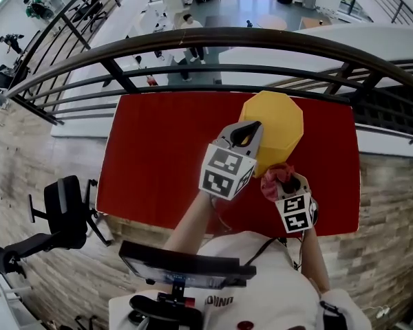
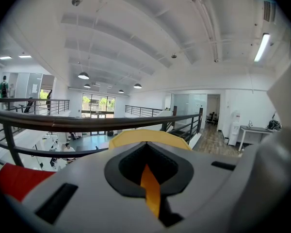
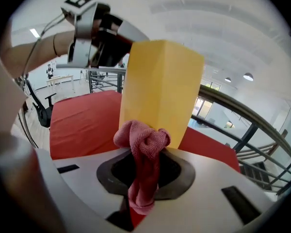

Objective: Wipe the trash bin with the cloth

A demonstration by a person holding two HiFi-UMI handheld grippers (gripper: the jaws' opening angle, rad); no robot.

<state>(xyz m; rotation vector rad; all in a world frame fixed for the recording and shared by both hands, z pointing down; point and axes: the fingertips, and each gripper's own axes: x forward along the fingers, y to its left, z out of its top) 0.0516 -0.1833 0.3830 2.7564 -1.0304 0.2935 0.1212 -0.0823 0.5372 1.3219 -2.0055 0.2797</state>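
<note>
A tall yellow trash bin (image 1: 279, 119) stands upright on the red table (image 1: 158, 157). My left gripper (image 1: 246, 137) sits at the bin's top on its near-left side, shut on the rim; in the left gripper view a thin yellow edge of the bin (image 2: 150, 191) runs between the closed jaws. My right gripper (image 1: 287, 183) is lower, at the bin's near side, shut on a pink cloth (image 1: 274, 177). In the right gripper view the bunched cloth (image 3: 143, 140) touches the bin's yellow wall (image 3: 160, 81), and the left gripper (image 3: 99, 35) shows at the upper left.
A dark metal railing (image 1: 213, 43) curves just behind the table, with an open atrium and people far below. A black office chair (image 1: 69, 212) stands left of the table on the wooden floor. The table's near edge (image 1: 193, 222) is close to my body.
</note>
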